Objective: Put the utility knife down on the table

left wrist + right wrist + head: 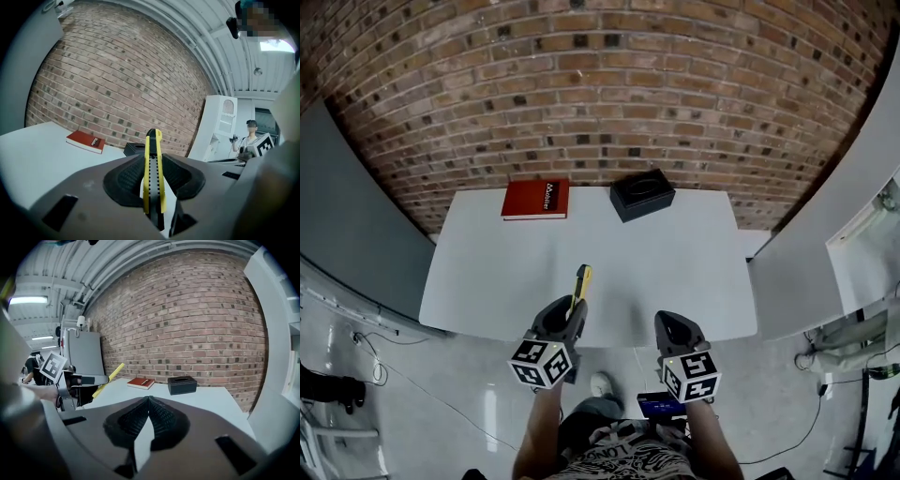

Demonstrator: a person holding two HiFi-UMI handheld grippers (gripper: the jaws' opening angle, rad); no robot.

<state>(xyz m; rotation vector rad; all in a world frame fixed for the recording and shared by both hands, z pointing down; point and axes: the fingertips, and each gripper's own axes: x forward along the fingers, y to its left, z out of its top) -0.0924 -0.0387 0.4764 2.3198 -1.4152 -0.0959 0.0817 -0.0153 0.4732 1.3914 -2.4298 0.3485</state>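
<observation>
Utility knife [153, 173] clamped in L gripper [154, 180], above table [506, 281]

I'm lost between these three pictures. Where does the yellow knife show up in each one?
Head view: the utility knife is low centre, sticking forward from the left gripper.
Left gripper view: it is dead centre, clamped between the jaws.
Right gripper view: it is left of centre, tilted.
Shared landmark: the red book.

The table [675, 281] lies bare except red book [535, 199] and black box [642, 194] at the back.
</observation>
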